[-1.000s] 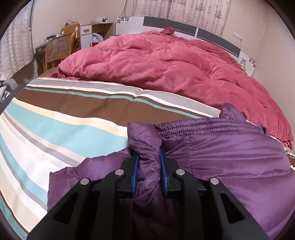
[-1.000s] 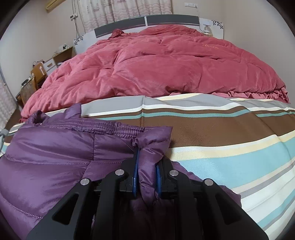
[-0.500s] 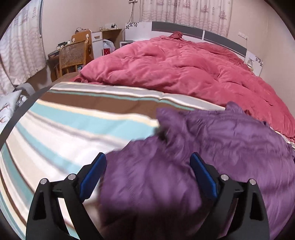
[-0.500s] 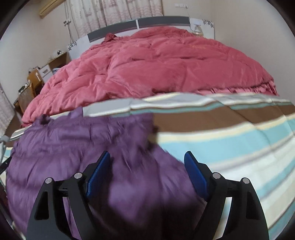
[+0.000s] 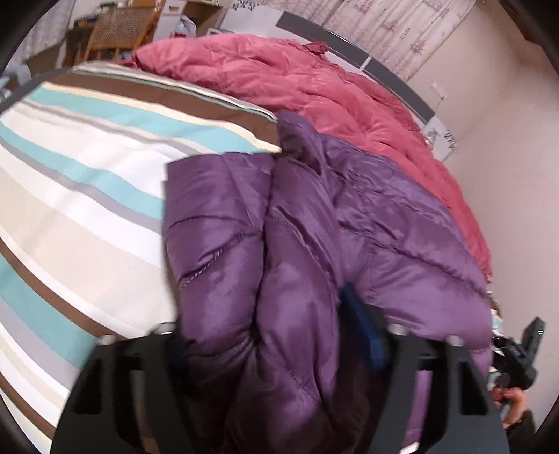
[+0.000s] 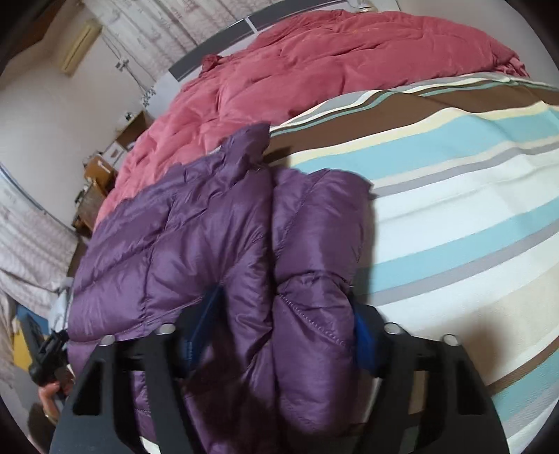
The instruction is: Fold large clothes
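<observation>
A purple puffer jacket (image 5: 349, 227) lies folded on the striped bed sheet (image 5: 87, 195); it also shows in the right wrist view (image 6: 195, 237). My left gripper (image 5: 276, 335) has its jaws wide apart around a thick folded edge of the jacket; one blue pad (image 5: 363, 328) shows, the other is hidden by fabric. My right gripper (image 6: 279, 324) also straddles a thick roll of the jacket's other edge, with blue pads (image 6: 202, 321) on both sides. Whether either one squeezes the fabric is unclear.
A red quilt (image 5: 314, 83) is heaped at the head of the bed, also in the right wrist view (image 6: 314, 66). A wicker chair (image 5: 118, 28) and a desk stand to the left. Bare striped sheet (image 6: 454, 216) stretches right of the jacket.
A second ago both grippers pinched the jacket's hem corners. They then opened and let go. Now both have tilted and pushed down over the jacket's folded side edges, jaws still wide.
</observation>
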Available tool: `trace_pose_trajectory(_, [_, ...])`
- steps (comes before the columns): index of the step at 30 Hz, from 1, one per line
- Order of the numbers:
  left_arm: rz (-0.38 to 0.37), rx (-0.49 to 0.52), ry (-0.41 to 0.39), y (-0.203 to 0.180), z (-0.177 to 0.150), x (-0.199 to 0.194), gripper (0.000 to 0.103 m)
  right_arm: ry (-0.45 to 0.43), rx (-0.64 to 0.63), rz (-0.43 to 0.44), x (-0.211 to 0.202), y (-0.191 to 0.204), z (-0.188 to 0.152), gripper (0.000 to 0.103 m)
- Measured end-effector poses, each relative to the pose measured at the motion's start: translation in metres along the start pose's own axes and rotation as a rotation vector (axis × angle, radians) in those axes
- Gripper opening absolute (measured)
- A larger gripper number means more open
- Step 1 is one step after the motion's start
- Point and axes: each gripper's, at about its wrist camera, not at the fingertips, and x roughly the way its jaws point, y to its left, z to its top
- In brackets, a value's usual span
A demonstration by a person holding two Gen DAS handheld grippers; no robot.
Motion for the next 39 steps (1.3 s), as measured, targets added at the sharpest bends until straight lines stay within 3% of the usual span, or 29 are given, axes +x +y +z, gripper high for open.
trace_pose_trajectory(1, [-0.021, -0.011, 0.008, -0.001, -0.002, -0.001, 0.05, 0.01, 0.005, 0.029, 0.001, 0.003, -0.001, 0.039])
trace_pose_trajectory(4, [-0.035, 0.006, 0.002, -0.008, -0.007, -0.008, 0.032, -0.001, -0.002, 0.032, -0.007, 0.012, -0.001, 0.023])
trace_pose_trajectory(7, [-0.048, 0.035, 0.0, -0.016, -0.012, -0.019, 0.023, -0.013, 0.004, 0.061, -0.022, 0.012, -0.001, 0.018])
trace_pose_trajectory(15, [-0.134, 0.058, 0.03, -0.022, -0.055, -0.053, 0.021, -0.017, 0.04, 0.103, -0.066, -0.012, -0.02, 0.017])
trace_pose_trajectory(25, [-0.24, 0.072, 0.053, -0.035, -0.118, -0.089, 0.021, -0.026, 0.096, 0.081, -0.121, -0.058, -0.08, 0.017])
trace_pose_trajectory(27, [-0.241, 0.083, 0.044, -0.037, -0.13, -0.092, 0.023, -0.026, 0.087, 0.061, -0.126, -0.065, -0.091, 0.018])
trace_pose_trajectory(29, [-0.228, 0.073, 0.022, -0.036, -0.137, -0.093, 0.031, -0.036, 0.072, 0.046, -0.127, -0.068, -0.098, 0.025])
trace_pose_trajectory(31, [-0.202, 0.057, 0.002, -0.033, -0.14, -0.093, 0.045, -0.053, 0.077, 0.011, -0.131, -0.07, -0.1, 0.046])
trace_pose_trajectory(32, [-0.196, 0.051, -0.006, -0.033, -0.142, -0.095, 0.059, -0.063, 0.084, -0.009, -0.133, -0.07, -0.099, 0.048])
trace_pose_trajectory(36, [-0.191, 0.043, -0.028, -0.032, -0.156, -0.104, 0.074, -0.188, 0.068, -0.13, -0.163, -0.057, -0.097, 0.048])
trace_pose_trajectory(39, [-0.215, -0.022, -0.028, -0.027, -0.171, -0.106, 0.076, -0.239, -0.014, -0.089, -0.17, -0.023, -0.094, 0.048])
